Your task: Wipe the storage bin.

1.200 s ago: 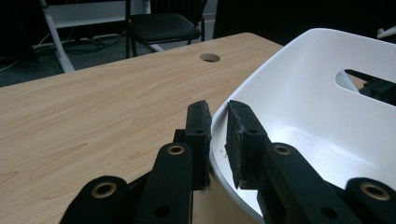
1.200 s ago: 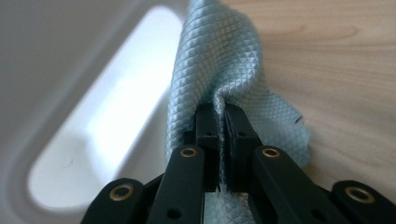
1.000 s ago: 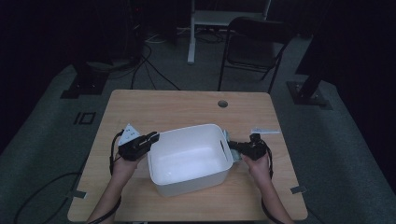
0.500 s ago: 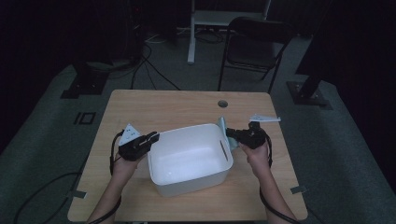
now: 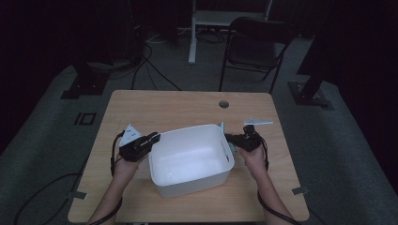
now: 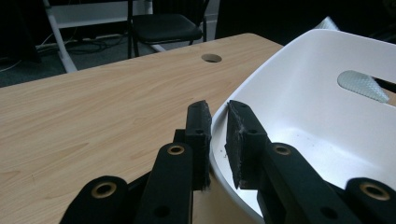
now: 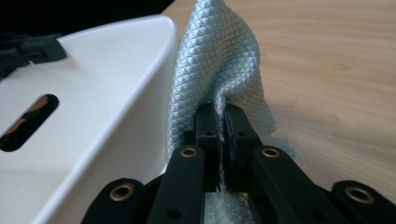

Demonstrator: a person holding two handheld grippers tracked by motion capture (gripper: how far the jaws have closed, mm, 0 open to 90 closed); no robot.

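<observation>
1. Two hand-held black two-jaw grippers are working at opposite sides of a white rectangular plastic tub (image 5: 190, 159) that is sitting near the middle of the light wooden table (image 5: 187, 105), a little toward the person's edge.
2. The left gripper (image 6: 217, 128) is clamping the tub's left rim: one pad is sitting outside the wall and the other inside, jaws narrowed onto the thin plastic. Judging by this, it is steadying the tub so it is not sliding while the other side is being worked.
3. The right gripper (image 7: 222, 123) is pinching a fold of pale blue-grey cloth with a diamond weave (image 7: 219, 70), jaws closed tightly on it. The cloth is hanging just beside the tub's right wall, outside it, with its lower edge trailing on the table near the right edge.
4. Through the slotted handle hole in the far wall, the left gripper view is showing a patch of the same cloth, so it is lying against that wall.
5. The cloth is probably being lifted by a bunched fold so it can be carried over the rim and into the tub; that is a judgement, not something seen.
6. No brand, label or readable writing is showing on the tub, the cloth or the grippers.
</observation>
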